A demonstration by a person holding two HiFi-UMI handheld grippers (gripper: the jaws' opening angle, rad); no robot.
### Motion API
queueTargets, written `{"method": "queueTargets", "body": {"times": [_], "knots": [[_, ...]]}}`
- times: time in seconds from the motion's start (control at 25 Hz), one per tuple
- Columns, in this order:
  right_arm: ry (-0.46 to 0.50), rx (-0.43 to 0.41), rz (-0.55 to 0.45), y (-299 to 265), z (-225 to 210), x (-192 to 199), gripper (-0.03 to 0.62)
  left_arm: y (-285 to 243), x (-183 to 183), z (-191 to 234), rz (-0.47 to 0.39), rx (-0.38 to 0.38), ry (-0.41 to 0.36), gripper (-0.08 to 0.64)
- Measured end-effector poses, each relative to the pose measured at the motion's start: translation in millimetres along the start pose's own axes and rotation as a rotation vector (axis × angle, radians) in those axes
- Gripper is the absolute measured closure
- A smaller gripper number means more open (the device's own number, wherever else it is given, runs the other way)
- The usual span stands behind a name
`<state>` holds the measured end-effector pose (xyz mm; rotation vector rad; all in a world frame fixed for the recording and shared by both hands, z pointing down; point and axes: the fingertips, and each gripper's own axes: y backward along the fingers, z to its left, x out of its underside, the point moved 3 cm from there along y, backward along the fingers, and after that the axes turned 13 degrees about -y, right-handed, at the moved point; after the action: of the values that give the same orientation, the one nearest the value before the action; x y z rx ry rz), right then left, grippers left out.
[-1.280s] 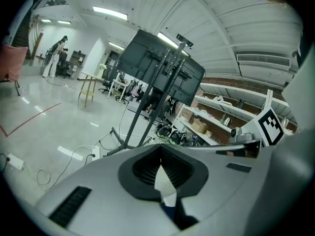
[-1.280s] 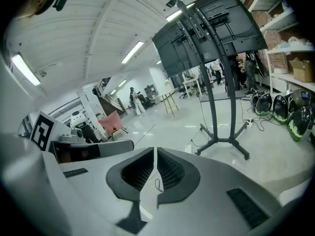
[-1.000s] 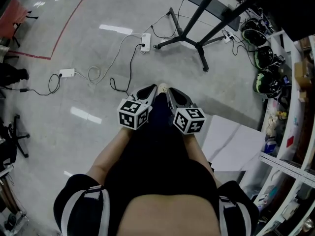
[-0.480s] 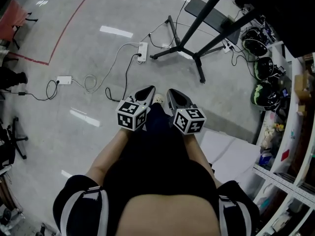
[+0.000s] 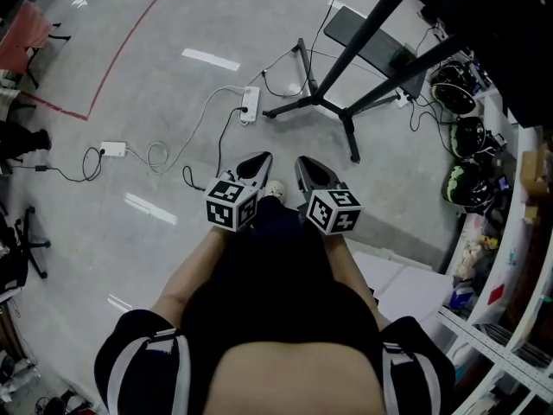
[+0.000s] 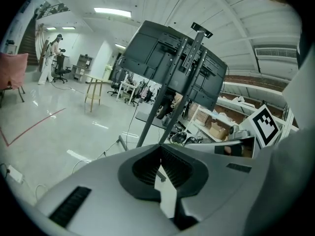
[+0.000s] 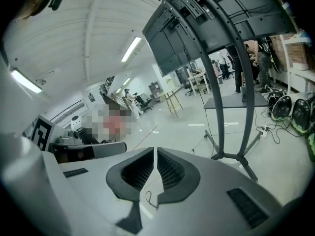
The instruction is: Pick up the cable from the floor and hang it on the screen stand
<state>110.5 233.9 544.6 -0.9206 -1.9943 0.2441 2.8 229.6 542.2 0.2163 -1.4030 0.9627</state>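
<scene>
cable [image 5: 197, 119] lies looped on the floor [image 5: 130, 67], left of the screen stand [image 5: 359, 46] base. left gripper [image 5: 264, 156] and right gripper [image 5: 302, 161] are both closed, holding nothing, well short of it.

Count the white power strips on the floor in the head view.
3. One power strip lies by the screen stand's left foot, one at far left near the red floor line, one behind the stand's right leg. Others may be hidden.
</scene>
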Motion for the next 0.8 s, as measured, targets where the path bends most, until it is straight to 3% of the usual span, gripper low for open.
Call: {"method": "queueTargets", "body": {"times": [0.48,0.8], "knots": [[-0.022,-0.021,0.024,-35.1,-44.8,-34.7,0.566,-50.8,-9.4,16.1,-0.013,-0.058,0.02,0.552],[-0.065,-0.043,0.064,-41.5,-48.4,-30.1,0.566,-54.8,-13.7,19.9,-0.029,-0.099,0.041,0.552]]}}
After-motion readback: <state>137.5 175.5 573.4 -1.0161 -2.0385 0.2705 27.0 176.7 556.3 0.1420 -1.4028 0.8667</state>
